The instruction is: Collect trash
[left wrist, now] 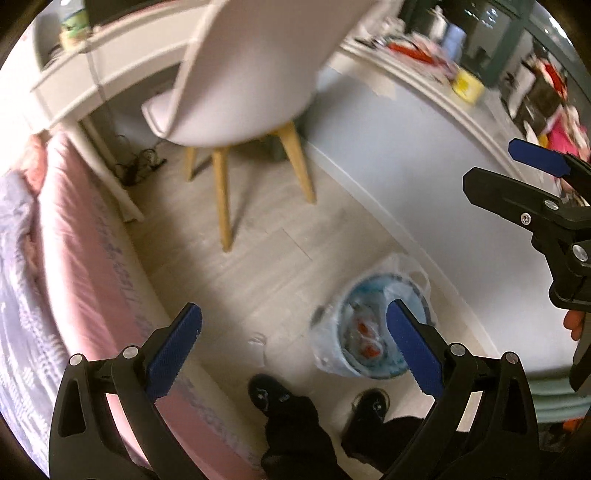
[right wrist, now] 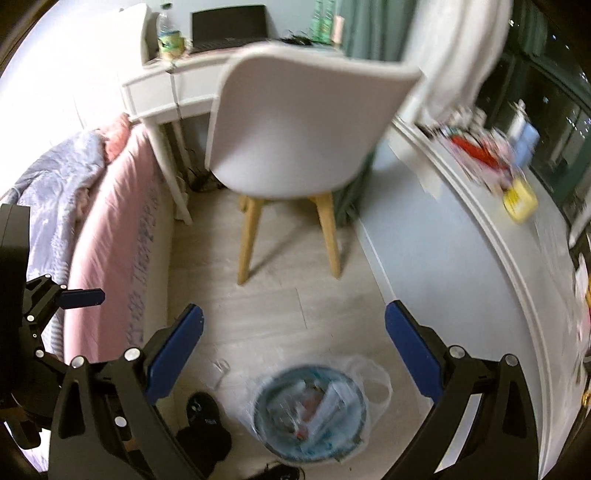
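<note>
The left gripper has its jaws spread as wide as they go, with nothing between the blue pads. The right gripper is likewise wide open and empty.

In the left wrist view the trash bin, round, pale blue and lined with a clear plastic bag, stands on the floor at about 5 o'clock, partly behind the right-hand pad. Inside it lie crumpled wrappers with red patches; the blur makes it hard to say what they are. A small pale scrap lies on the floor just beside the bin, toward 6 o'clock, near the person's dark shoes.

In the right wrist view the bin sits at 6 o'clock, between and below the two pads.

A white chair with wooden legs stands at 12 o'clock, drawn up to a white desk that carries a laptop and a bottle. A bed with a pink sheet runs along 9 o'clock. A cluttered sill curves along 2 o'clock.
</note>
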### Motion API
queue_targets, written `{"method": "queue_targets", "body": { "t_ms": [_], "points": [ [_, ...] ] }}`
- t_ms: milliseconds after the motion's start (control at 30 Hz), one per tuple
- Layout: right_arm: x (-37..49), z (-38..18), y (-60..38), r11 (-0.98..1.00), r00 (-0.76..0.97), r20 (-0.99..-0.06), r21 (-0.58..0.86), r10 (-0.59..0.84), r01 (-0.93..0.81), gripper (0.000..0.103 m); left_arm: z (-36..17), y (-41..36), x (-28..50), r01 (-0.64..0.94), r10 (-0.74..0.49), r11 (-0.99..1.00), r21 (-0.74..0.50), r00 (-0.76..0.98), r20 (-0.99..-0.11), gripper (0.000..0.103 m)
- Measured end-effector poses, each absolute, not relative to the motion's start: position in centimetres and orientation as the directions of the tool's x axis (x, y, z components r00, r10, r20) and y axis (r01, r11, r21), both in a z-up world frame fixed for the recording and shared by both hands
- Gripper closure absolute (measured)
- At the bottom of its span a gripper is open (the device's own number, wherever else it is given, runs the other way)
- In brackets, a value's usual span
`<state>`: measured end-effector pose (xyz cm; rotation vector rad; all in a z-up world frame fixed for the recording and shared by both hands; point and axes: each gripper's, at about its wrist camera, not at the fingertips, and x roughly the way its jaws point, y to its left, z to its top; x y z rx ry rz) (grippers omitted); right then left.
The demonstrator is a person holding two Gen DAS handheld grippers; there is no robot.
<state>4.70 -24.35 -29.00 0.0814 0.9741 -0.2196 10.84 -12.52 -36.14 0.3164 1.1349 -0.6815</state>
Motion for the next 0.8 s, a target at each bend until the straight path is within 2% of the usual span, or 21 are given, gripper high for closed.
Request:
{"method": "queue_targets", "body": {
  "t_ms": [567, 800],
  "points": [
    [18.8, -20.8, -13.4, 0.998, 0.702, -0.710, -0.024, -0.060, 0.061, 0.007, -27.5, 2.1, 25.0, 0.433, -0.280, 0.900, -0.047, 0.492, -0.824, 0.006],
    [22.4, -18.2, -10.4, 1.000, 0.736, -0.676, -0.023, -0.025, 0.012, 0.007, -23.4, 7.1, 28.7, 0.252, -0.195, 0.967, -0.045, 0.609, -0.769, 0.006]
  ]
}}
